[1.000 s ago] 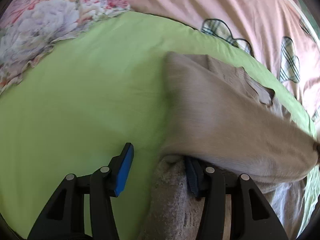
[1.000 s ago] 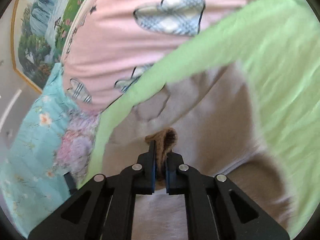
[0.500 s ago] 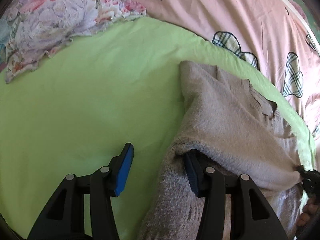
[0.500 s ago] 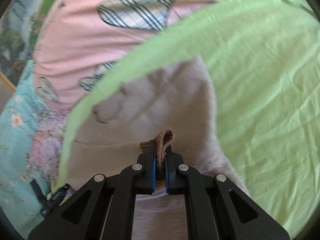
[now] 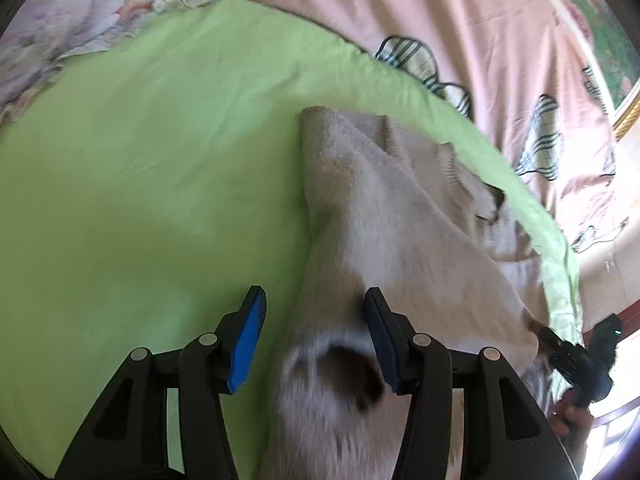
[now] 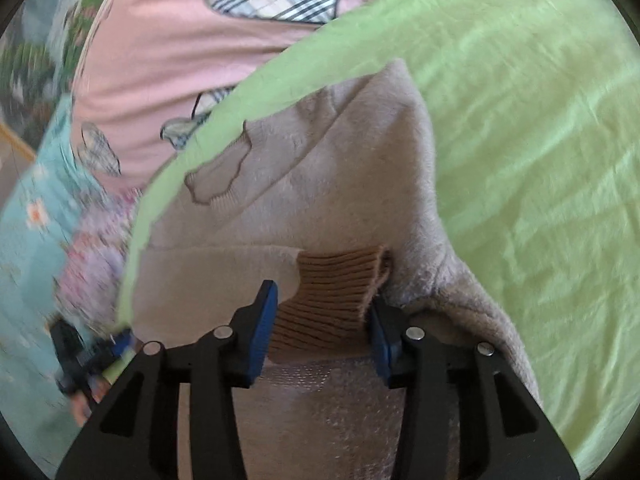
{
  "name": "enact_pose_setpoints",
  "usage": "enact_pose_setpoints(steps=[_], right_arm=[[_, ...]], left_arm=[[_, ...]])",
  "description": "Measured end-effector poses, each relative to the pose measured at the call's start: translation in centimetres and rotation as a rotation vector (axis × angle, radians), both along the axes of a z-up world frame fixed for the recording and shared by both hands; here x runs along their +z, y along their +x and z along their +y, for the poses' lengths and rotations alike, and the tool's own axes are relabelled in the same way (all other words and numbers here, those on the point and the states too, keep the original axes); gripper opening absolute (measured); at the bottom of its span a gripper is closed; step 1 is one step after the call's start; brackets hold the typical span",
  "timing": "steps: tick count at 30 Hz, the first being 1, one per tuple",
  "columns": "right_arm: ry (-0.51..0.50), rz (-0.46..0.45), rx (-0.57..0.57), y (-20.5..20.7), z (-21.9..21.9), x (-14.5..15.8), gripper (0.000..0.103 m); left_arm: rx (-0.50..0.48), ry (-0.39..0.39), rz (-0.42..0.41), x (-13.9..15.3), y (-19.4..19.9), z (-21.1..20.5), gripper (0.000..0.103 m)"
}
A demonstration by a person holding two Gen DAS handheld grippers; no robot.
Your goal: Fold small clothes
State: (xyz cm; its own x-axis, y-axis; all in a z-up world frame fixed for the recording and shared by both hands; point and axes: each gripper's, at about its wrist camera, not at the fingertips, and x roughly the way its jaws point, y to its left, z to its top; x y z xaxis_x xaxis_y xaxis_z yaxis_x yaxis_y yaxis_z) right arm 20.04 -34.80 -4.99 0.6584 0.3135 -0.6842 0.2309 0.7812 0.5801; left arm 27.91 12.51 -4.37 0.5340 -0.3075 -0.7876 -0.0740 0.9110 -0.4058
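The left gripper (image 5: 312, 336) is seen with its jaws spread wide, the beige sweater (image 5: 400, 240) lying loose between them. The right gripper (image 6: 324, 324) is likewise parted, a ribbed brown cuff (image 6: 332, 292) resting between its pads, ungrasped. The sweater is laid partly folded on the green sheet (image 5: 140, 180); beyond it a pink quilt (image 5: 460, 20) is spread.

Open left tongs (image 5: 312, 336) over sweater (image 5: 392, 224)
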Motion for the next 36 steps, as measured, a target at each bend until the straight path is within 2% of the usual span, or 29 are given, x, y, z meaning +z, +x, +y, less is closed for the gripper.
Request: enact_pose_setpoints(steps=[1,2,6,8,12,14,16,18,20,22,23,24,26,29,32,36], right_arm=[[0.007,0.004,0.018,0.3,0.1,0.3,0.008],[0.018,-0.01,0.032,0.5,0.2,0.9,0.007],[-0.041,-0.163,0.036,0.0,0.1,5.5,0.007],[-0.085,-0.113,0.014,1.1,-0.4,5.5,0.007],[-0.103,0.045,-0.01,3.4,-1.2,1.6,0.009],[-0.041,0.079,-0.025,2.8,-1.9,0.4,0.009],[0.027,0.032,-0.033,1.3,-2.2,0.2,0.013],[0.02,0.021,-0.032,0.1,-2.1,0.2,0.037],[0.035,-0.012,0.002,-0.5,-1.2,-0.1,0.045],[-0.014,-0.011,0.044,-0.5,-0.1,-0.2,0.045],[-0.056,0.01,0.077,-0.1,0.7,-0.2,0.033],[-0.066,0.011,0.089,0.1,1.0,0.1,0.008],[-0.071,-0.002,0.077,0.0,1.1,1.1,0.008],[-0.158,0.058,0.02,0.4,0.6,1.1,0.008],[-0.138,0.095,0.0,-0.3,-0.2,0.6,0.012],[-0.095,0.003,0.01,-3.6,0.2,3.0,0.017]], left_arm=[[0.002,0.016,0.006,-0.2,0.7,-0.1,0.047],[0.005,0.039,0.007,-0.3,1.3,-0.4,0.042],[0.008,0.1,-0.009,-0.3,2.4,-1.2,0.034],[0.027,0.117,-0.023,-0.4,2.5,-1.3,0.031],[0.055,0.151,-0.05,-0.2,2.0,-1.4,0.03],[0.061,0.16,-0.059,-0.2,1.8,-1.3,0.03],[0.067,0.154,-0.063,-0.3,1.8,-1.1,0.03],[0.077,0.146,-0.067,-0.4,1.5,-1.0,0.03],[0.081,0.154,-0.069,-0.5,1.4,-1.1,0.03],[0.08,0.175,-0.071,-0.4,1.3,-1.3,0.03],[0.078,0.183,-0.072,-0.4,1.3,-1.4,0.03],[0.075,0.191,-0.073,-0.4,1.3,-1.5,0.03],[0.071,0.207,-0.071,-0.4,1.3,-1.6,0.031],[0.064,0.222,-0.065,-0.2,1.2,-1.8,0.032],[0.041,0.236,-0.067,1.1,-0.4,-2.0,0.028],[-0.026,0.216,-0.082,3.6,-5.4,-2.9,0.031]])
